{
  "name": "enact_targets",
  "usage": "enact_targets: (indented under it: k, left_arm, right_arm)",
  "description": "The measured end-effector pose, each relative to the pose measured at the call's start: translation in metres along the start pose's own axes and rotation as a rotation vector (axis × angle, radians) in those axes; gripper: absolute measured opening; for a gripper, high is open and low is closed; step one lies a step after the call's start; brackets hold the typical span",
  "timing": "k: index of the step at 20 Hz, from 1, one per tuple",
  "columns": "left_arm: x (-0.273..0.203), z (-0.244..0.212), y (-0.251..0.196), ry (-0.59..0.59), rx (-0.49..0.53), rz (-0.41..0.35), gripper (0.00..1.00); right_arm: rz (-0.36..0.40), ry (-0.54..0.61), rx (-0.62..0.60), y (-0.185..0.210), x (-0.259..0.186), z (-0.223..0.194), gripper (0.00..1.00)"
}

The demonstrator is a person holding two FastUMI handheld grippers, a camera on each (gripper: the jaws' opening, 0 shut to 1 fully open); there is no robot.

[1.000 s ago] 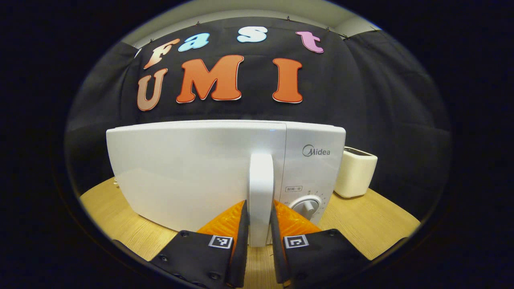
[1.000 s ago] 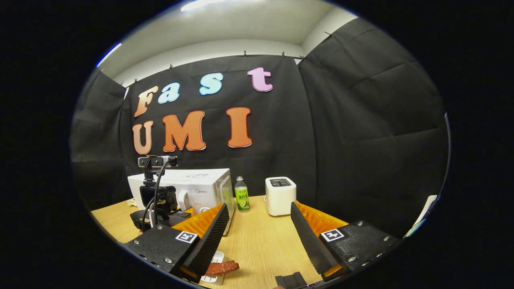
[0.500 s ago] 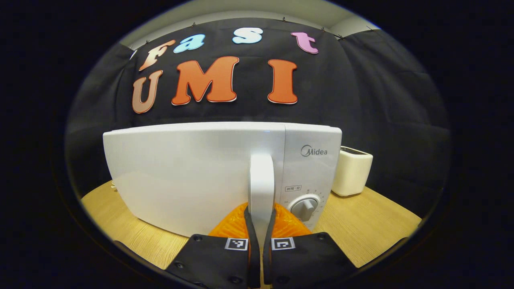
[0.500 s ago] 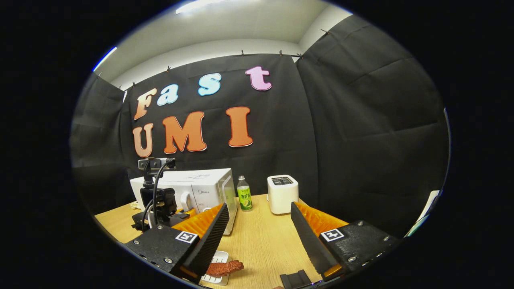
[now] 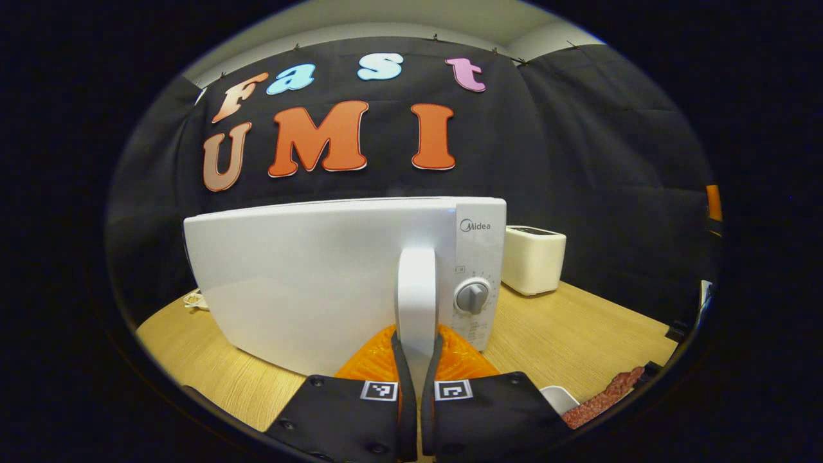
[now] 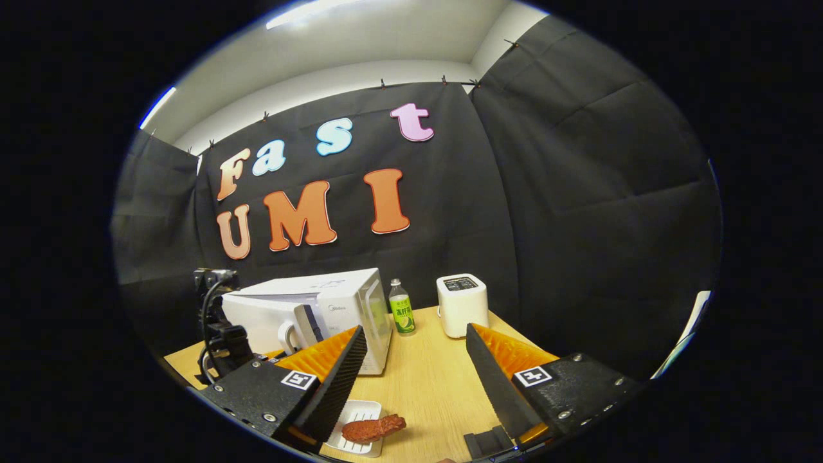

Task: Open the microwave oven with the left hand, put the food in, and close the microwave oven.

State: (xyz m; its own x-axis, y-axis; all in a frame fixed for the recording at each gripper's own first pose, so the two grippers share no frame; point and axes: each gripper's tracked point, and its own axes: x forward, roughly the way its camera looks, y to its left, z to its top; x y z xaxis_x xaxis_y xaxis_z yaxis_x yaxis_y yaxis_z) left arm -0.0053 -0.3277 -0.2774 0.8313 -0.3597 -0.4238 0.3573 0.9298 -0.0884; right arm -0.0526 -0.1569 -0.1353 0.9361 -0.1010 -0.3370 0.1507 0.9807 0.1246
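Left gripper (image 5: 416, 360) clamped on the tall white vertical handle (image 5: 416, 302) of the glossy white microwave oven (image 5: 321, 276), both fingers pressed flat against the handle's two sides near its lower end. Door (image 5: 302, 283) swung slightly out from the body, as told by the gap at its handle edge in the right gripper view. Grey round dial (image 5: 472, 297) just right of the handle on the control panel. Small cream box-shaped toaster (image 5: 533, 257) standing behind and to the right of the oven on the light wooden table (image 5: 566, 334). Reddish-brown strip of food (image 5: 604, 399) lying on a small white rectangular dish (image 5: 558, 399) at the lower right, near the table's front edge.

Right gripper (image 6: 411, 379) held wide apart above the table, nothing between its fingers. Same food (image 6: 373, 427) seen below and between the fingers, resting across the dish (image 6: 353, 434), well apart from the oven. Green-labelled clear plastic bottle (image 6: 402, 315) upright between oven and toaster. Left gripper's black body with cables seen at the far left, in front of the oven door.
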Motion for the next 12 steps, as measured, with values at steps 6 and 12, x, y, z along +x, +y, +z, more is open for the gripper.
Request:
enact_targets:
  k: [6,12]
  left_arm:
    - [-0.071,-0.011,0.029,0.022,-0.022,-0.055,0.06]
    - [-0.142,-0.022,0.081,0.006,0.009,-0.015,0.11]
  right_arm:
    - [0.019,0.019,-0.021,0.027,-0.008,-0.006,0.96]
    - [0.022,0.037,-0.076,0.049,-0.014,-0.016,0.96]
